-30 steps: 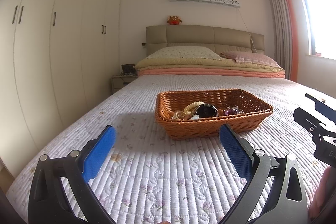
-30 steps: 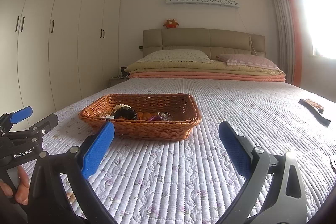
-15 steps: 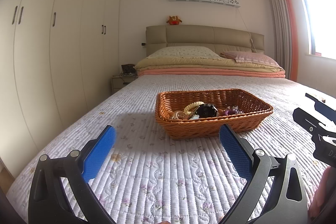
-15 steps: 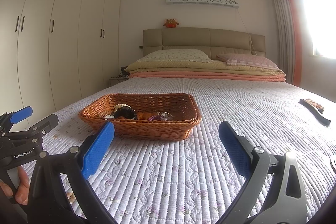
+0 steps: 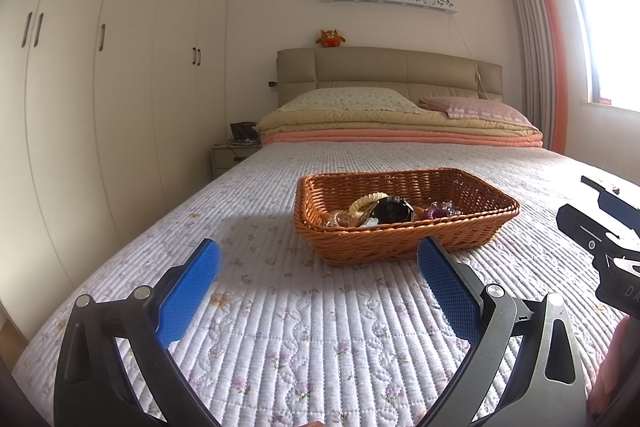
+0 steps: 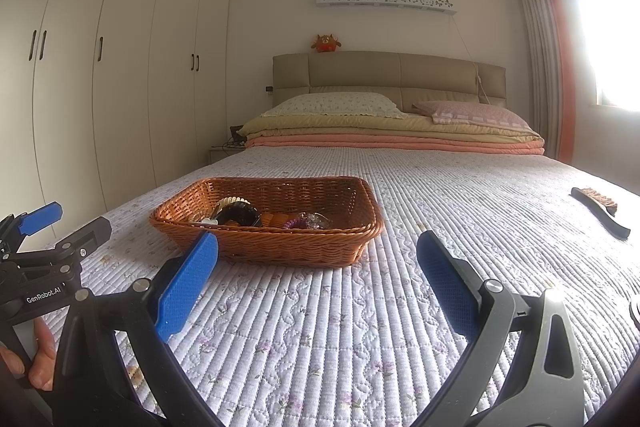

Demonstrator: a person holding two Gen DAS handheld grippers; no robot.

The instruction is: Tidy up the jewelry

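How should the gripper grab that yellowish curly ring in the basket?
Pinch the raised top arc of the pale yellow coiled ring, coming down from above. It stands up over the other pieces in the woven brown wicker basket, leaning against the black round piece, and the basket walls block any sideways approach. The open left gripper looks nearer.

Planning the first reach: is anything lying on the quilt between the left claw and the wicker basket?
Nothing visible. Only bare quilt lies between the open left claw and the wicker basket.

Left gripper gapes above quilt, short of basket.
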